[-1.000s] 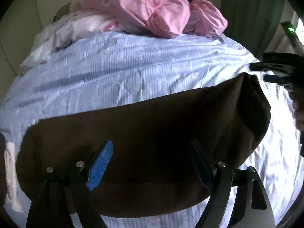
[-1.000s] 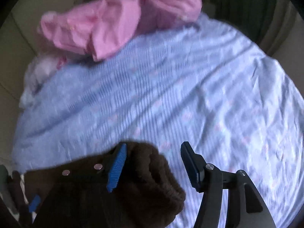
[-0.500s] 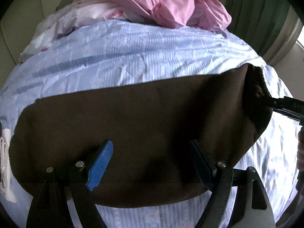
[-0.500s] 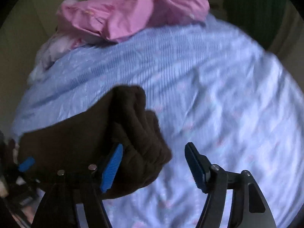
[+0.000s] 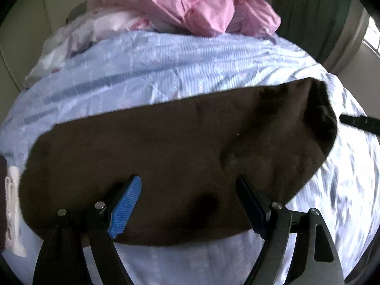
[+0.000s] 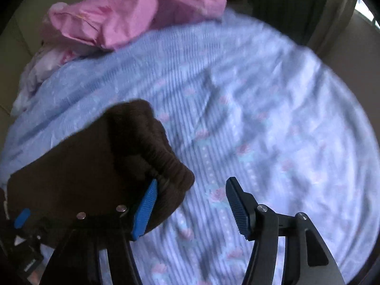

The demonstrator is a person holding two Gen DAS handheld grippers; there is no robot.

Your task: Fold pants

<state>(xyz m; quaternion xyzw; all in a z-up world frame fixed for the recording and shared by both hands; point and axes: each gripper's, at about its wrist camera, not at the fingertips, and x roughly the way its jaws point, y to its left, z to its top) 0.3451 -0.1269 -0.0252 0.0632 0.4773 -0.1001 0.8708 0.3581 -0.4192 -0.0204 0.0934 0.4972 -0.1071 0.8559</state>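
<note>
Dark brown pants (image 5: 171, 147) lie folded in a long band across the light blue bedsheet (image 5: 166, 66). Their gathered elastic waistband (image 6: 163, 161) is at the right end. My left gripper (image 5: 190, 204) is open and empty, hovering over the near edge of the pants. My right gripper (image 6: 190, 201) is open and empty, just right of the waistband, its left pad beside the fabric. The right gripper's tip shows at the right edge of the left wrist view (image 5: 358, 123). The left gripper shows at the lower left of the right wrist view (image 6: 21, 218).
A crumpled pink garment (image 5: 206, 9) and a pale floral cloth (image 5: 83, 35) lie at the far side of the bed. A dark green curtain (image 5: 308, 11) hangs at the back right. A white label (image 5: 11, 213) lies at the left edge.
Both grippers pulled back and up slightly. The right gripper has drawn away from the waistband end toward the right. The pants stay flat on the sheet.
</note>
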